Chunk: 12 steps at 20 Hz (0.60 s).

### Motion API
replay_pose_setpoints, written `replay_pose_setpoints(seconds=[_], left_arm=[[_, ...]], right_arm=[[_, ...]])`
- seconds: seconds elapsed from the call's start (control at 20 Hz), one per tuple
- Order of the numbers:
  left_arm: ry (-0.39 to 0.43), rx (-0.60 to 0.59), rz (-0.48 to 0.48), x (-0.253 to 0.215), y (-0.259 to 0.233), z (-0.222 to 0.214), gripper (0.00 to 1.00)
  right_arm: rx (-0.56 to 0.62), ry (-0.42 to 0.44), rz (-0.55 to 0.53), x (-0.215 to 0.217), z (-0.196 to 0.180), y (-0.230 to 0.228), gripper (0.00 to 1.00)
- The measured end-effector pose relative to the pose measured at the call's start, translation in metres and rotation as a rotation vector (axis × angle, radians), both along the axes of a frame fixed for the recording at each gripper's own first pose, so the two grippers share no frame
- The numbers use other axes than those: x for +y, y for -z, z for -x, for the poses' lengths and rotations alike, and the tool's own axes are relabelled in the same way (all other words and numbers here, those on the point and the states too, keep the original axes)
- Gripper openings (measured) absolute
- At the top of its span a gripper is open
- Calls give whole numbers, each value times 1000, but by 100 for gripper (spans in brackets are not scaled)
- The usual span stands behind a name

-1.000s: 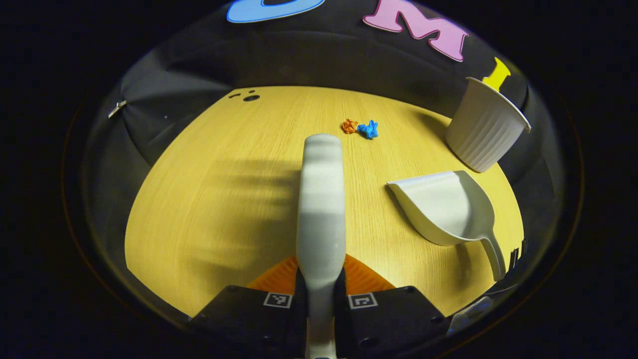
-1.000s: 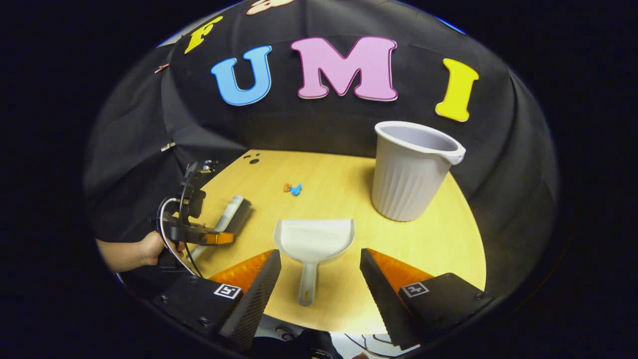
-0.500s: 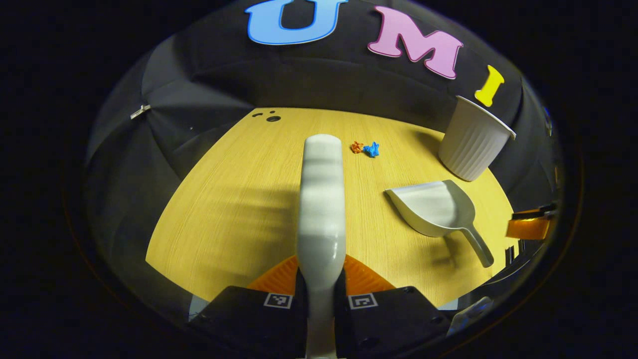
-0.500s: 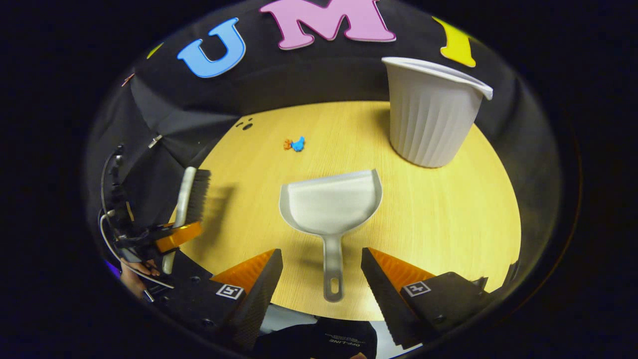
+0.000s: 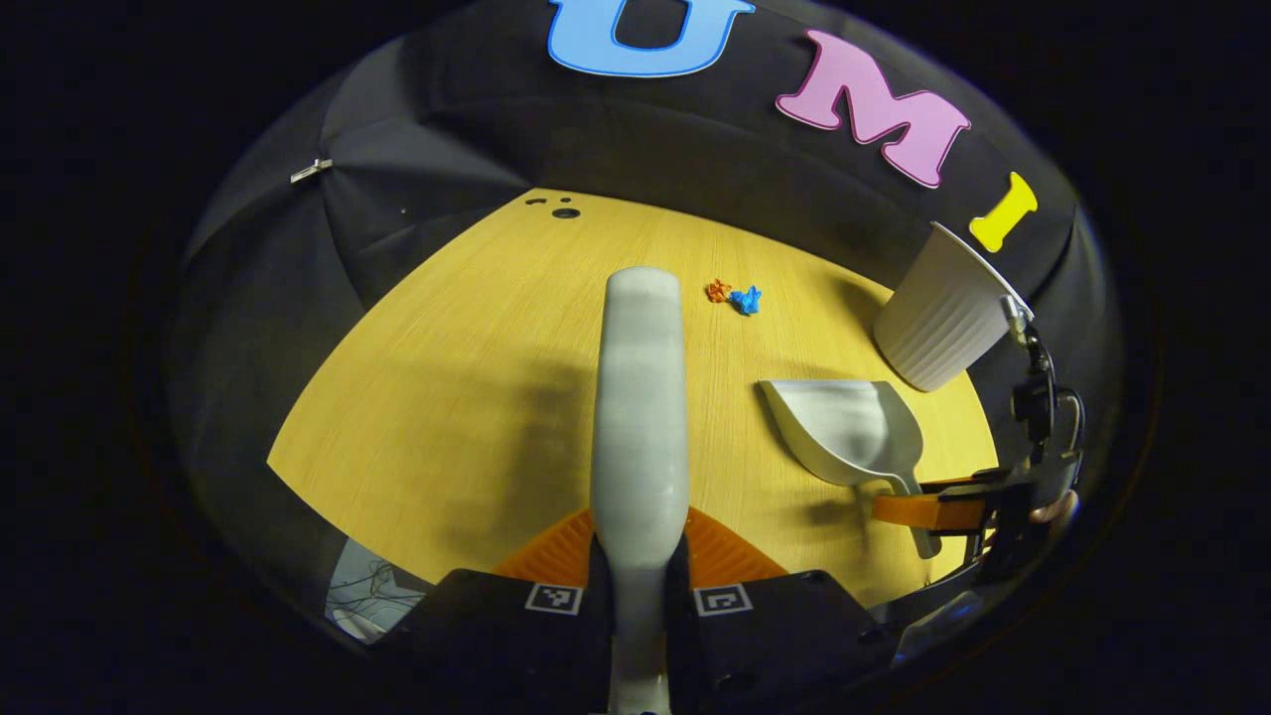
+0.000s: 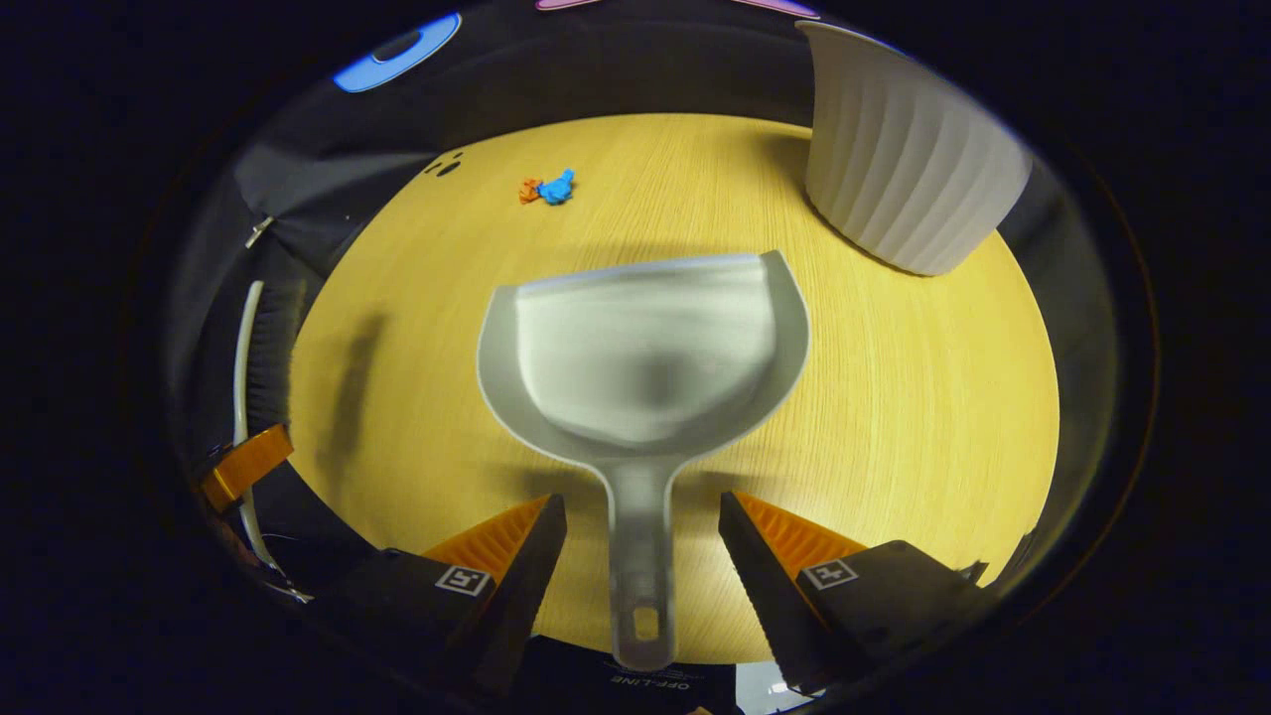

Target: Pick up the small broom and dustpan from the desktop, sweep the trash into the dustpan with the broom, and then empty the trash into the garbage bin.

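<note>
My left gripper [image 5: 638,551] is shut on the handle of the small broom [image 5: 640,397], whose pale back runs straight ahead above the table. The broom's dark bristles [image 6: 273,353] hang at the far left of the right gripper view. A grey dustpan [image 6: 640,348] lies flat on the wooden desktop [image 6: 894,397], its handle [image 6: 640,556] pointing back between the fingers of my open right gripper [image 6: 640,541], which straddles it without touching. An orange and a blue scrap of trash [image 6: 548,187] lie farther off; the same scraps [image 5: 733,295] sit beyond the broom tip.
A white ribbed garbage bin [image 6: 909,164] stands at the back right of the desktop, close behind the dustpan [image 5: 844,432]. In the left gripper view the bin [image 5: 938,323] rises at the right. The table's near edge runs just below both grippers.
My right gripper has dropped and moved forward until the dustpan's handle lies between its open fingers. The left gripper has risen slightly with the broom.
</note>
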State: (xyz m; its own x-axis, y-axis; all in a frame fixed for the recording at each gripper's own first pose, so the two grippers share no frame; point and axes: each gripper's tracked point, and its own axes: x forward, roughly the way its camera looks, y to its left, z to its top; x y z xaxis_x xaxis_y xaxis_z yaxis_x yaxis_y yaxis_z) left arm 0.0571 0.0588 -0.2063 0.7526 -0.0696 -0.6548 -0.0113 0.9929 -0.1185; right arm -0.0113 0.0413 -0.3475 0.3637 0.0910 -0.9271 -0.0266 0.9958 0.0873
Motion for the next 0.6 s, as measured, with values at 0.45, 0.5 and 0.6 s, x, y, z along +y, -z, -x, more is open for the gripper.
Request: replay_pose_setpoints(seconds=[0.45, 0.5, 0.6], left_arm=[[67, 21, -69, -25, -5, -21, 27], [68, 24, -78, -26, -3, -23, 27], [71, 26, -76, -29, -3, -27, 27]], right_arm=[[79, -35, 39, -3, -12, 25, 82], [90, -35, 54, -5, -13, 27, 75], [107, -38, 72, -9, -11, 28, 60]])
